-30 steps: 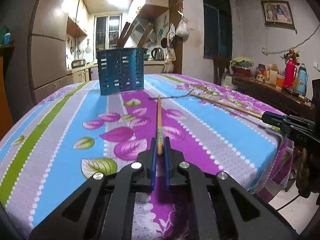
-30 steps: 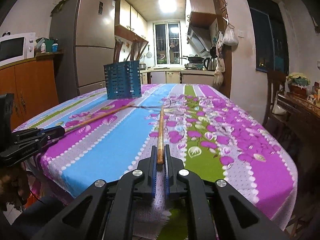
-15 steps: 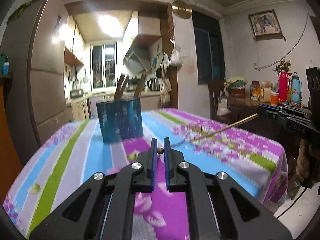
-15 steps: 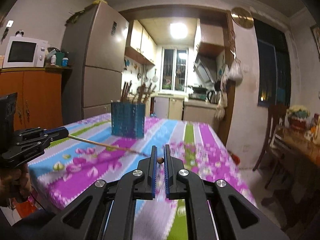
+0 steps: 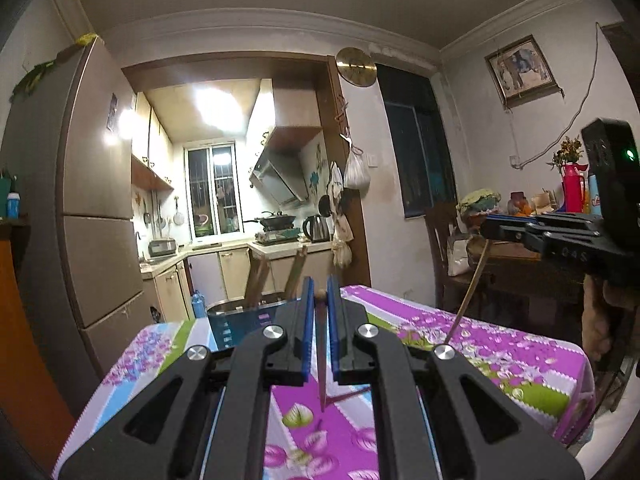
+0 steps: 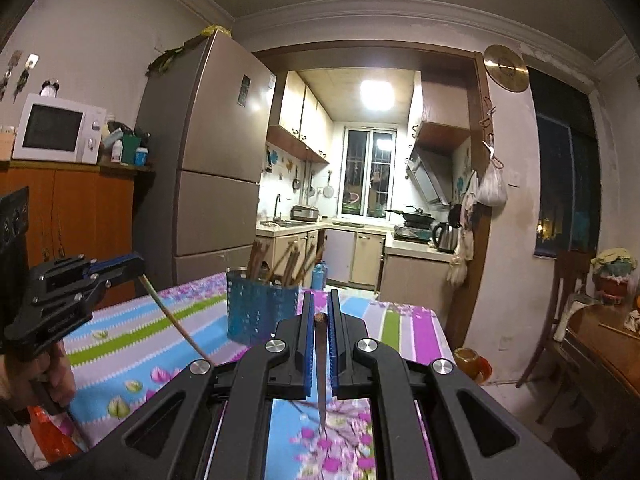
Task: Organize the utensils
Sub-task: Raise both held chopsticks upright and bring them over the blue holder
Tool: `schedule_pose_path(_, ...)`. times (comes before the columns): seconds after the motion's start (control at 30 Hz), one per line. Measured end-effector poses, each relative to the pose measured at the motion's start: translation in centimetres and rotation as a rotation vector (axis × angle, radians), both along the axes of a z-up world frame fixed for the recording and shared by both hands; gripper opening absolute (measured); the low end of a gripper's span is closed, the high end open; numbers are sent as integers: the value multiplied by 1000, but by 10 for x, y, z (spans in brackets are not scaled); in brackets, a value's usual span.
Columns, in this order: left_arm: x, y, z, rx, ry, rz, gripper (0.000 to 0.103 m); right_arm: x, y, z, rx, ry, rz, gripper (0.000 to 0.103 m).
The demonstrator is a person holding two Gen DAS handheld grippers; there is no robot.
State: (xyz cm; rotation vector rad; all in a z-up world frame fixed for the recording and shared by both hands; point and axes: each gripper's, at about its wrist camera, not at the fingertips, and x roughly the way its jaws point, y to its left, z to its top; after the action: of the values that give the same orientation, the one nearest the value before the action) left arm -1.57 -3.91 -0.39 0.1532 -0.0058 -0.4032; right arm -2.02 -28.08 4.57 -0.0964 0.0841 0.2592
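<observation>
Above floral-cloth surface [image 5: 500, 356]: left tool [image 5: 320, 292] clamps chopstick [image 5: 322, 360], tip hanging down; right tool [image 6: 319, 312] clamps second chopstick [image 6: 321, 376] likewise. Blue holder [image 6: 256, 312] with chopsticks stands beyond.

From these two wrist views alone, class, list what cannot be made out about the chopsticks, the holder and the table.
- Blue utensil holder: in the left wrist view its right part and base are hidden behind the left gripper.
- Left chopstick: in the right wrist view its tip is hidden behind the right gripper.
- Utensils in the holder: too small and dim to count.
- Table: near edge cut off by gripper bodies in both views.
</observation>
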Motion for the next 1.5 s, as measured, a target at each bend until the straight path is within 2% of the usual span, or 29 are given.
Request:
schedule_pose_path(0.23, 15, 7, 29, 8, -12, 15, 5, 24, 9, 43, -5, -1, 45, 7)
schedule_pose_path(0.53, 50, 33, 97, -20, -39, 65, 5, 68, 19, 124, 47, -3, 112, 7)
schedule_pose_path(0.73, 73, 42, 140, -3, -70, 107, 5, 104, 37, 171, 77, 13, 152, 7)
schedule_pose_path(0.93, 94, 47, 164, -7, -75, 116, 5, 139, 55, 205, 87, 23, 163, 7)
schedule_pose_path(1.2, 143, 40, 168, 19, -1, 118, 5, 192, 77, 217, 91, 81, 151, 7)
schedule_pose_path(1.5, 180, 43, 159, 13, 67, 131, 5, 243, 99, 191, 84, 148, 118, 7)
